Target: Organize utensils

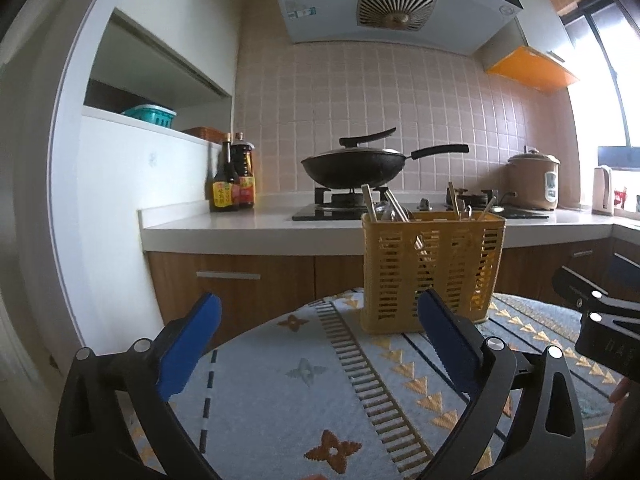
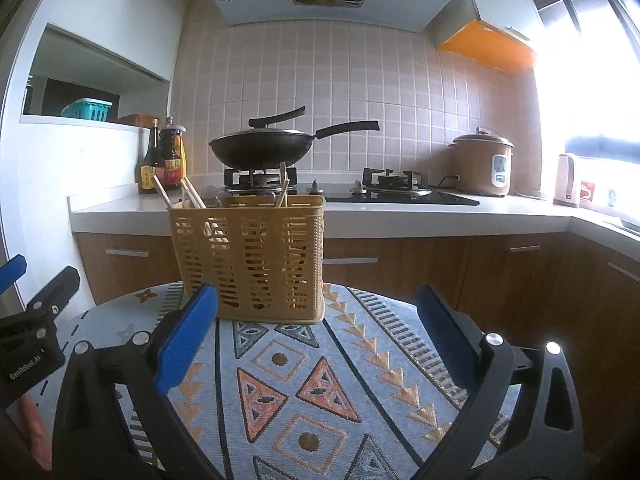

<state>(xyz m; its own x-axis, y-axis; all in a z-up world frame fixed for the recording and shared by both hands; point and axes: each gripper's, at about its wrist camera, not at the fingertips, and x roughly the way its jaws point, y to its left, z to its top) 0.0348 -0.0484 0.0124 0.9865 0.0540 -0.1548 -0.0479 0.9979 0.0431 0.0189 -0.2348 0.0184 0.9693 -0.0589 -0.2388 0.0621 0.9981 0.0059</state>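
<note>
Both tongs stood spread wide with nothing between their blue pads: the left tongs point(image 1: 320, 312) and the right tongs point(image 2: 318, 306) hovered side by side over a round counter point(image 2: 304, 392) covered in a patterned cloth. Beyond the tongs ran a long white kitchen worktop point(image 2: 400, 216) with wooden cupboards below it. On that worktop, farther back than anything the tongs were near, sat a black wok point(image 2: 260, 152) on a gas burner, a brown rice cooker point(image 2: 482, 166) off to the right, and dark sauce bottles point(image 1: 234, 178) off to the left. Just ahead of the tongs, upright on the cloth, stood the yellow slotted utensil basket point(image 2: 250, 256); it lay ahead-right of the left tongs and ahead-left of the right tongs. Chopsticks point(image 2: 192, 196) and metal utensils point(image 1: 390, 210) poked out of its top.
</note>
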